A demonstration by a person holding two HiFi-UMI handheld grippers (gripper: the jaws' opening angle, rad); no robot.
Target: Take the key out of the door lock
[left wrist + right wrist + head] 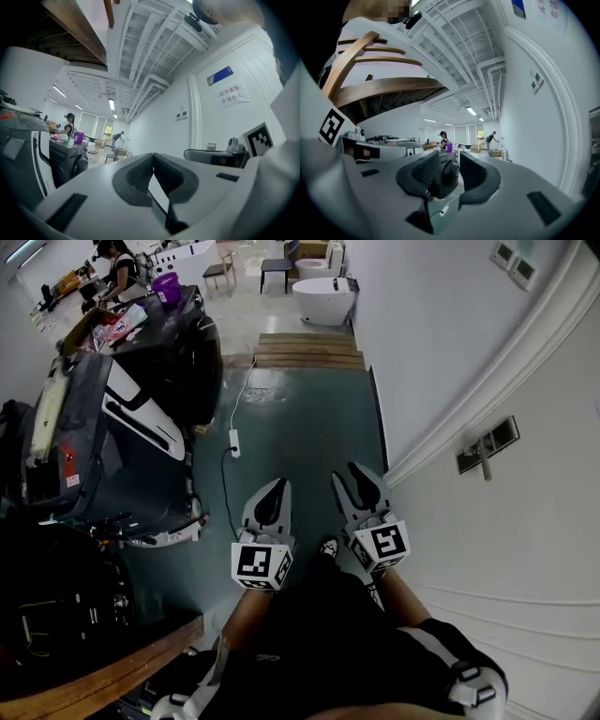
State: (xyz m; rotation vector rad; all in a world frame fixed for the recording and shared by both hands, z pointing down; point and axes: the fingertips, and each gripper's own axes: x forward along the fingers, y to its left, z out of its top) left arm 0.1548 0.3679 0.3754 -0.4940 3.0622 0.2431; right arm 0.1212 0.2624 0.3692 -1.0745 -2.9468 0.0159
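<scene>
Key too small to discern on dark lock plate of white panelled door. Left of door: left gripper clenched, empty; right gripper spread, empty. Teal floor left of door: one white power strip, farther wooden steps, one white bathtub.

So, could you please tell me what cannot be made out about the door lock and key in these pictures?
Key: in the head view the lock plate on the door is too small to show whether a key sits in it.
Lock: the left gripper view shows none; the right gripper covers the door's lower part.
Right gripper view: the door is cut off by the right edge.
</scene>
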